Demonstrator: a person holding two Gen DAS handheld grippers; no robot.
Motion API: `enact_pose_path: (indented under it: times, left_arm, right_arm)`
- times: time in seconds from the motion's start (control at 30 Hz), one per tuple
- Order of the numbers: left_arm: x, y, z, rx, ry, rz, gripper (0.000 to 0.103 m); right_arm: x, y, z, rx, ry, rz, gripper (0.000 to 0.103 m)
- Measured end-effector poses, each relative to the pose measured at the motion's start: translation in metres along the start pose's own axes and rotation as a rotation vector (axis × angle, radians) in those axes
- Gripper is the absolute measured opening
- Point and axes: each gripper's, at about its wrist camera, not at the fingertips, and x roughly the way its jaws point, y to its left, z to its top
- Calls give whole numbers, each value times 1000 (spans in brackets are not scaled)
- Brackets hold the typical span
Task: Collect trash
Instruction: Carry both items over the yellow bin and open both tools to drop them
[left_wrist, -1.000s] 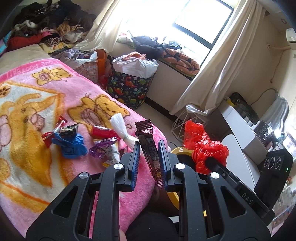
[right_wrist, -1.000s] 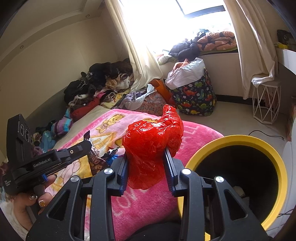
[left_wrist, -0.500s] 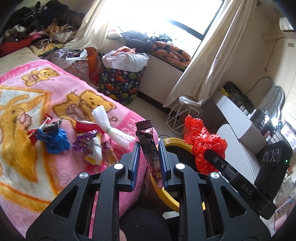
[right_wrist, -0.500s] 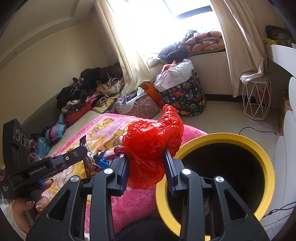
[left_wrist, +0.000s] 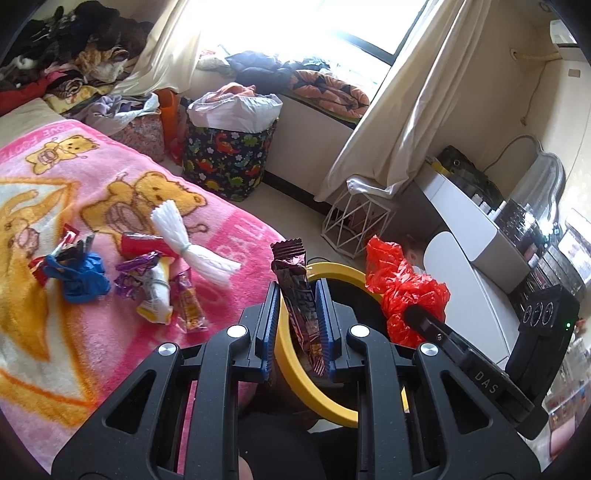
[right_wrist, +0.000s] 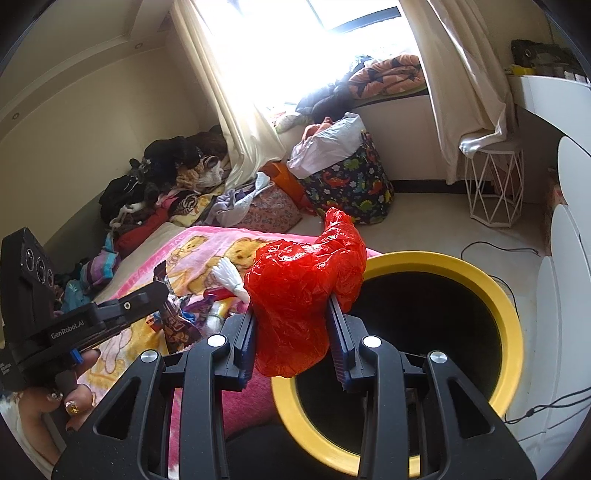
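Note:
My left gripper (left_wrist: 295, 291) is shut on a dark brown snack wrapper (left_wrist: 293, 280), which stands upright between the pads over the near rim of the yellow bin (left_wrist: 295, 373). My right gripper (right_wrist: 291, 306) is shut on a crumpled red plastic bag (right_wrist: 306, 291), held just at the left rim of the same yellow bin (right_wrist: 495, 295), whose inside is dark. The red bag (left_wrist: 402, 291) and right gripper also show at the right of the left wrist view. Several wrappers (left_wrist: 159, 288), a blue glove (left_wrist: 83, 277) and a white tassel (left_wrist: 184, 240) lie on the pink blanket (left_wrist: 122, 192).
A dinosaur-print bag (left_wrist: 225, 155) stuffed with laundry stands on the floor by the window. A white wire stool (right_wrist: 495, 188) sits under the curtain. Clothes are piled at the bed's far end (right_wrist: 166, 177). A white desk (left_wrist: 465, 221) runs along the right wall.
Both grippers have moved off the blanket toward the yellow bin, carrying the wrapper and the red bag. The bin's opening now fills more of both views.

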Motion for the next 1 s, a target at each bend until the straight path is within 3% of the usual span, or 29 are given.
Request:
enact_pose_path:
  times: [1.0]
  left_arm:
    - [67, -50, 3, 89, 88, -53, 14]
  right_arm:
    - [-11, -52, -26, 89, 59, -98, 34]
